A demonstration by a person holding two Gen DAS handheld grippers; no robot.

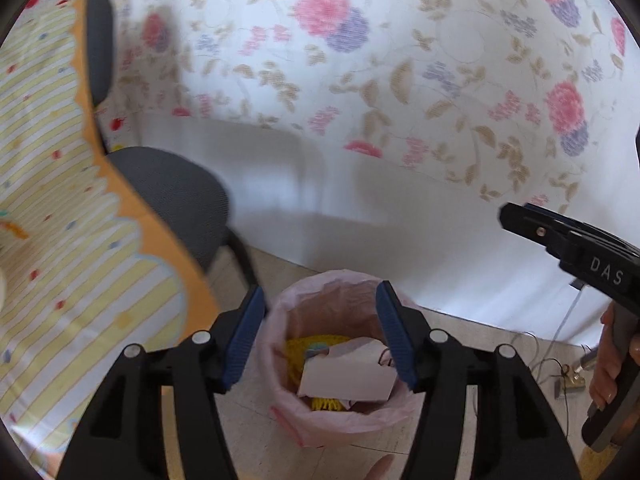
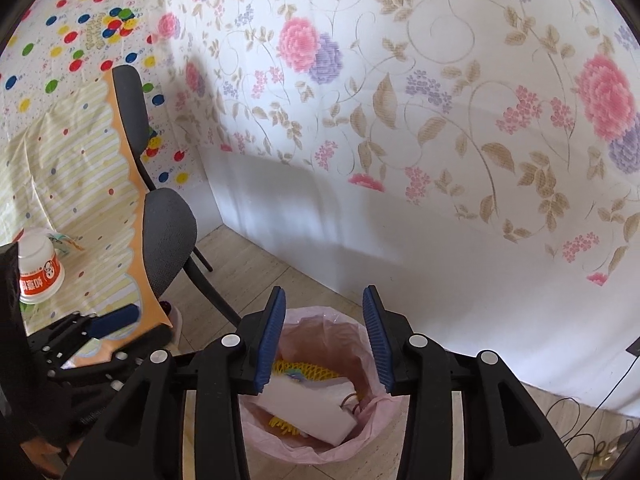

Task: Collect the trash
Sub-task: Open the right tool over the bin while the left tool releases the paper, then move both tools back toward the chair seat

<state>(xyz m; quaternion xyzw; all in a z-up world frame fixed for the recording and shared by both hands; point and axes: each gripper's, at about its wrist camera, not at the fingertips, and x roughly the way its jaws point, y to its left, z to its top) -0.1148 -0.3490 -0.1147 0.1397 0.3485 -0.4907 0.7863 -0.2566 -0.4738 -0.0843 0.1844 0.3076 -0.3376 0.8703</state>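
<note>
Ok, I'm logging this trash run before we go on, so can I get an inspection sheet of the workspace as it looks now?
Surface: table with a striped, dotted cloth, left of the bin.
Job's things: bin with a pink liner on the floor, holding a white box and yellow foam netting.
Clutter: upside-down white and orange cup on the table.
Grippers: left hand-held gripper open, nothing between its pads; right hand-held gripper open, nothing held; both above the bin.
Cables: loose dark cables on the floor by the wall.
Surroundings: grey chair at the table, floral wall covering, tiled floor.
</note>
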